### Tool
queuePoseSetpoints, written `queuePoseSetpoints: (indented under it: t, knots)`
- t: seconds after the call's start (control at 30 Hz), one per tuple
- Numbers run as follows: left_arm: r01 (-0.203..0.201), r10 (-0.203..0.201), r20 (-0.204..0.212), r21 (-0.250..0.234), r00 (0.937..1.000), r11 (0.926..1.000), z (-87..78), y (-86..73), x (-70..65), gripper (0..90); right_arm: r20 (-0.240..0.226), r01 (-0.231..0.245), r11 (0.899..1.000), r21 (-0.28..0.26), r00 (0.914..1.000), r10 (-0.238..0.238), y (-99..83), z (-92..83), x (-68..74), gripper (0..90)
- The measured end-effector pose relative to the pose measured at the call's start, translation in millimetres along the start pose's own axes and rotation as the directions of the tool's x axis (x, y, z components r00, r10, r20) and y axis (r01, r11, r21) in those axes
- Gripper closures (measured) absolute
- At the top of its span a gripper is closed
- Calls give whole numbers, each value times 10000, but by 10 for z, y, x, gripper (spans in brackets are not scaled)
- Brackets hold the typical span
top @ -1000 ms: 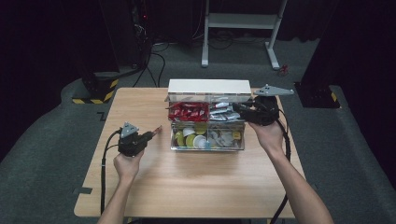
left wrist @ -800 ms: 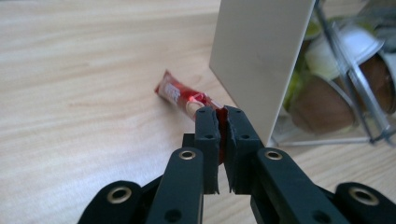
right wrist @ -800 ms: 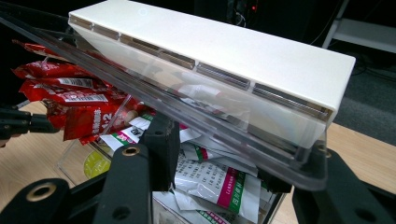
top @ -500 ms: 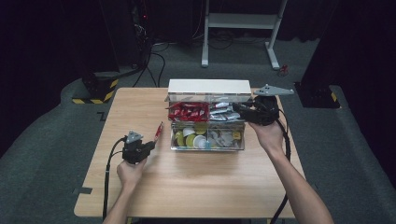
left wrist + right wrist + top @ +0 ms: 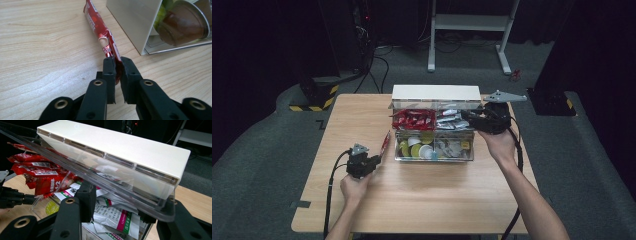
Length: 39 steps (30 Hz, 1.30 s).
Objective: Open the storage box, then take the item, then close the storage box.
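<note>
Two grippers share the work: the right gripper (image 5: 469,116) has its fingers clamped on the clear hinged lid (image 5: 105,178) of the organiser box (image 5: 434,156), propping it up, while the left gripper (image 5: 117,61) has a red sachet (image 5: 98,23) lying on the table (image 5: 437,195) just left of the box. The left fingers (image 5: 109,72) sit around the sachet's crimped near end; they have just been opening a little, and the foil is between them, with a narrow gap showing beside it. By my reading the step in hand is setting the sachet down on the wood, outside the box, and the grip is being let go.

Next, the left fingers would need to spread clear of the foil and back away along the sachet's length without dragging it, while the right hand keeps the lid steady.

Inside the box, the rear left compartment holds a heap of red sachets (image 5: 412,119), the rear right one silver and white packets (image 5: 112,216), some printed with green and pink bands. Front left are round capsules (image 5: 417,149) in yellow, green and white; the contents at front right are too small to tell.
</note>
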State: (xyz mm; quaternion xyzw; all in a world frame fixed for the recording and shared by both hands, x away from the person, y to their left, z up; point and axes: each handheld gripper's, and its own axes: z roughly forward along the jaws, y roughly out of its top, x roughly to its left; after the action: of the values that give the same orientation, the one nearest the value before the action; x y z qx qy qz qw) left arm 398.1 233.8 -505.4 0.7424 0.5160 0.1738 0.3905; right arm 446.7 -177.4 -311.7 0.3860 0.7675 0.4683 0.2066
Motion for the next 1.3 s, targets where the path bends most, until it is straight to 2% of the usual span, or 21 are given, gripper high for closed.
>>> queuePoseSetpoints:
  t: [0.13, 0.23, 0.27, 0.4, 0.53, 0.73, 0.97, 1.03, 1.17, 1.3]
  knots:
    - [-17, 17, 61, 83, 10000, 10000, 18, -5, -18, 784, -10, -20, 10000, -3, 10000, 20, 0, 1, -2, 545]
    - [-3, 2, 113, 23, 9999, 10000, 17, -4, -22, 722, -11, -58, 10000, 9, 10000, 58, 3, 2, 0, 545]
    - [132, -131, 189, -76, 9997, 9999, 10, -1, -22, 698, 3, -53, 10000, 14, 10000, 53, 3, 4, 0, 545]
    - [77, -68, 262, -311, 9996, 9995, -34, 11, 0, 628, 23, -24, 10000, 23, 10000, 24, 4, 11, -3, 544]
    - [243, -226, 256, -670, 9994, 9975, -96, 27, 9, 588, 39, -19, 10000, 67, 10000, 18, 12, 12, -4, 543]
    - [515, -519, -9, -1060, 9987, 9930, -199, 27, 104, 561, 66, -21, 10000, 76, 10000, 20, 14, 14, -1, 543]
    - [955, -1010, -410, -1198, 9940, 9882, -306, -34, 254, 549, 20, -46, 9999, 105, 10000, 46, 22, 17, -2, 543]
    - [911, -983, -602, -1127, 9933, 9894, -328, -65, 308, 544, 37, -34, 9999, 135, 10000, 33, 26, 16, -1, 542]
    - [990, -1109, -1066, -1110, 9881, 9889, -329, -137, 399, 530, 53, -7, 9999, 134, 10000, 7, 27, 15, 3, 541]
    - [1041, -1168, -1566, -868, 9807, 9908, -298, -214, 478, 515, 12, -16, 10000, 96, 10000, 16, 22, 0, 7, 541]
